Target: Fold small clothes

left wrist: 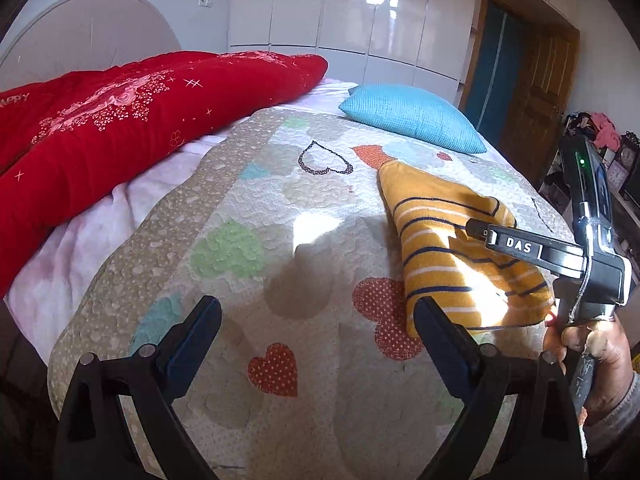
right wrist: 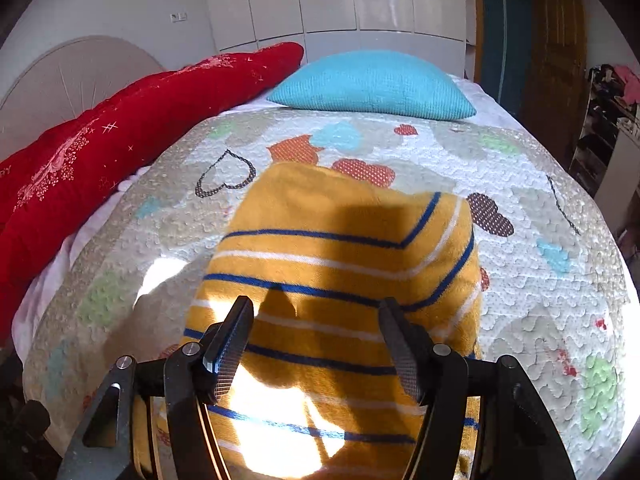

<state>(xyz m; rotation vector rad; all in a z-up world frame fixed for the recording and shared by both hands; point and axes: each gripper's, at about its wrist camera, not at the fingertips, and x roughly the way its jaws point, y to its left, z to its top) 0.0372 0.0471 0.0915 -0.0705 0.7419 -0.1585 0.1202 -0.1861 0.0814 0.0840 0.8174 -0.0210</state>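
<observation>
A small yellow garment with navy and white stripes [left wrist: 452,240] lies folded on the heart-patterned quilt [left wrist: 280,240]. In the right wrist view it [right wrist: 340,264] fills the middle, directly under my right gripper [right wrist: 316,312], which is open and hovers just above it. My left gripper [left wrist: 318,312] is open and empty over bare quilt, to the left of the garment. The right gripper [left wrist: 480,232] also shows in the left wrist view, reaching over the garment from the right, held by a hand [left wrist: 592,356].
A red quilted blanket [left wrist: 120,120] lies along the left side of the bed. A blue pillow [right wrist: 372,84] sits at the far end. White wardrobes, a wooden door [left wrist: 536,92] and cluttered shelves [left wrist: 608,152] stand beyond the bed.
</observation>
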